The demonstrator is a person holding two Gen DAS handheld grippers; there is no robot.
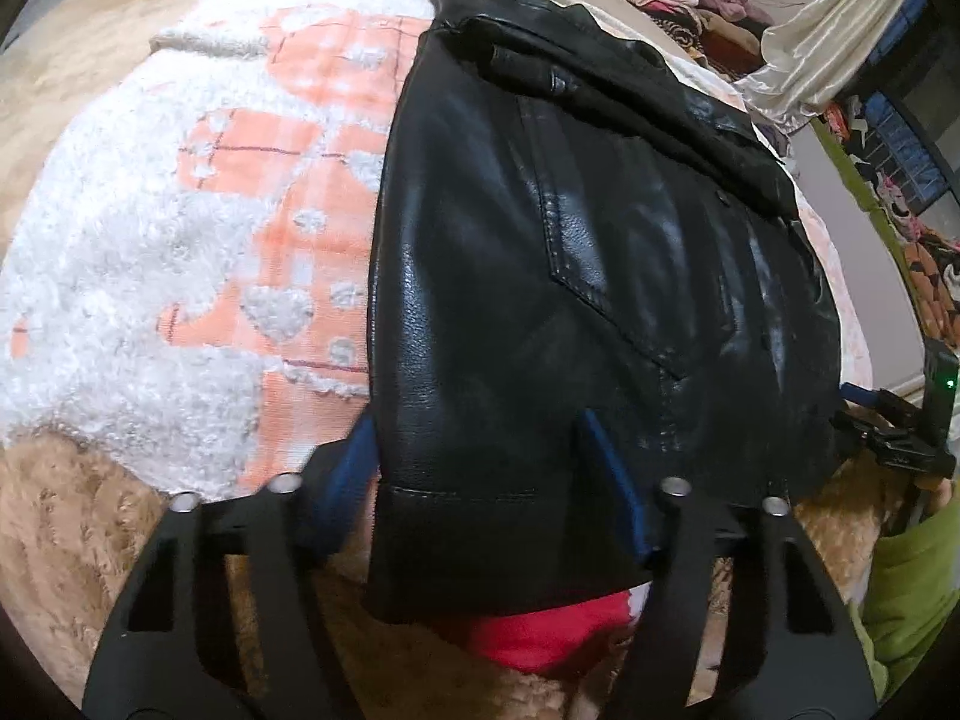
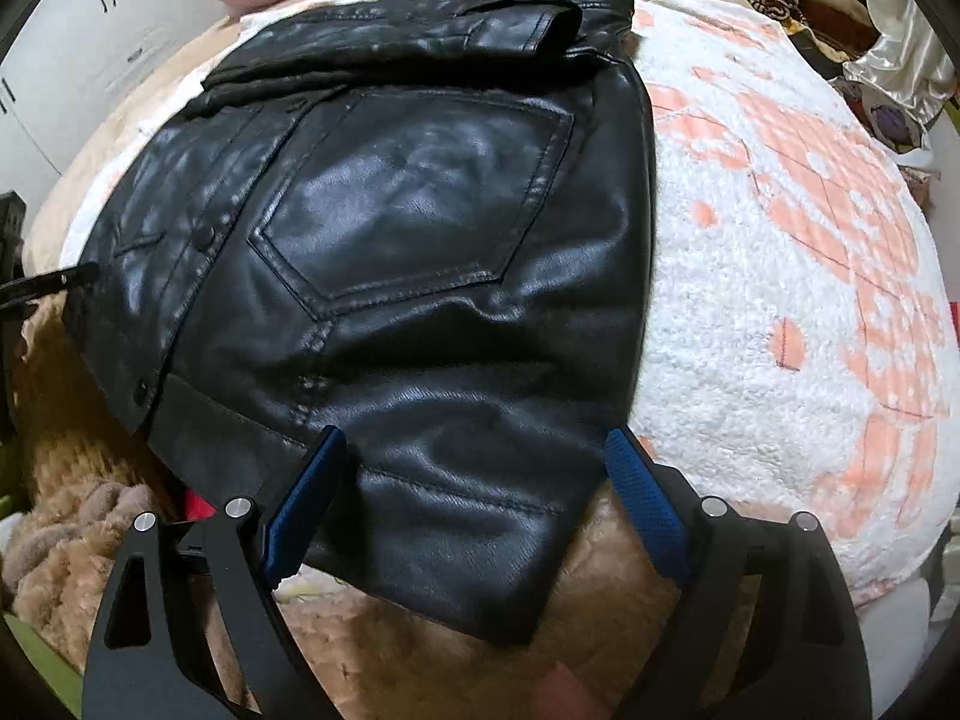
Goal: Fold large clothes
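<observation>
Now the black leather jacket (image 1: 576, 276) lies folded on the white-and-orange blanket (image 1: 180, 252), its near hem between the wide-open fingers of both the left gripper (image 1: 480, 468) and right gripper (image 2: 474, 480), stretching toward twelve o'clock, neither gripping it.

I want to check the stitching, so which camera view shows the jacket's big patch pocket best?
The right wrist view: the patch pocket on the black leather jacket faces the camera whole, its outline stitching visible. The left wrist view shows the pocket foreshortened, with only its lower pointed corner clear.

black leather jacket (image 2: 420, 228) | partly folded | flat, hem overhanging edge
</observation>
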